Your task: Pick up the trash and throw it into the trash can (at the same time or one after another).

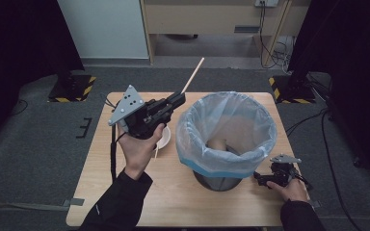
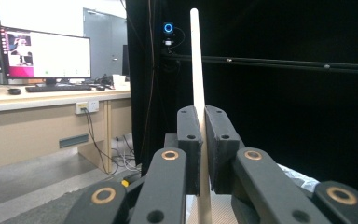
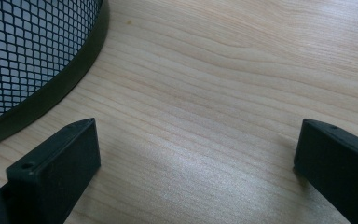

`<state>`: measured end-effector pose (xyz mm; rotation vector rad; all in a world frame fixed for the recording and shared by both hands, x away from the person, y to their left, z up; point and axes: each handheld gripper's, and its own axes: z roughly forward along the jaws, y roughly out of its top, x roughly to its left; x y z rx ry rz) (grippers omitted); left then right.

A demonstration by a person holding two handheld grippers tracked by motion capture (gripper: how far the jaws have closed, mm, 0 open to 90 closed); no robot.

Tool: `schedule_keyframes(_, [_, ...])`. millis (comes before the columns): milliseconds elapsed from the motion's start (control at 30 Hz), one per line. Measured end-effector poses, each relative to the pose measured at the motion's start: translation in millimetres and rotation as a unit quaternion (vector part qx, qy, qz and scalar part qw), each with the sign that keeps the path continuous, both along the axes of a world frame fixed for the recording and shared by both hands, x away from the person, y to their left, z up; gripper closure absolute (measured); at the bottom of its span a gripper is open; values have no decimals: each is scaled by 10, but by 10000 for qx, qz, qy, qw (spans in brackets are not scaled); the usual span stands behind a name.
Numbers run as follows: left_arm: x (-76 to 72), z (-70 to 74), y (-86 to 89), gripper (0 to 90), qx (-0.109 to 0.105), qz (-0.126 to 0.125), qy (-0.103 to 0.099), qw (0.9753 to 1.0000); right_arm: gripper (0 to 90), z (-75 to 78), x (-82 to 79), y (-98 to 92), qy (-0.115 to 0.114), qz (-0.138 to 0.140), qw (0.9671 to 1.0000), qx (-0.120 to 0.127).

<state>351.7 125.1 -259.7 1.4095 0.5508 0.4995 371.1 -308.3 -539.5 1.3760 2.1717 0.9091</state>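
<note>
left gripper (image 1: 179,99) is up off the table (image 1: 125,202), jaws pinched tight on a wooden chopstick (image 1: 193,74); left gripper view shows the stick (image 2: 196,65) clamped between both pads w/ most of its length sticking out past the tips, pointing up and away. below it, a small white bowl (image 1: 165,139) sits partly hidden under the hand, w/ what looks like a 2nd stick (image 1: 157,152) lying by its near rim, can't confirm. next over, mesh bin w/ clear liner (image 1: 226,130) at table centre, some brownish scrap already in the bottom. my read: step in hand is drop the stick into the bin. to do it well: swing rightward first, get the free end over the liner mouth, then tip it down so it goes in end-first. long stick, so if it lands flat across the rim it'll bridge or snag the plastic. let go only when the tip is well inside and clear of the liner fold. far right, right gripper (image 1: 273,177) rests low on the table just beside the bin base (image 3: 42,88), jaws spread wide, nothing between them; keep it there, could steady the bin if it shifts.
</note>
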Motion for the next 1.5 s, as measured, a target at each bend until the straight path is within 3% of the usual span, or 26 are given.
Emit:
schedule_keyframes(700, [141, -22, -533, 850, 162, -259, 110, 9995, 5, 0, 0, 0, -1, -1, 10000, 0])
schedule_keyframes(1100, [205, -66, -832, 850, 492, -415, 184, 9978, 5, 0, 0, 0, 0, 1, 10000, 0])
schedule_keyframes(1333, [247, -80, -917, 845, 643, -509, 274, 9963, 5, 0, 0, 0, 1, 0, 10000, 1])
schedule_keyframes(1500, [262, -101, -897, 773, 675, -479, 239, 9963, 5, 0, 0, 0, 1, 0, 10000, 0])
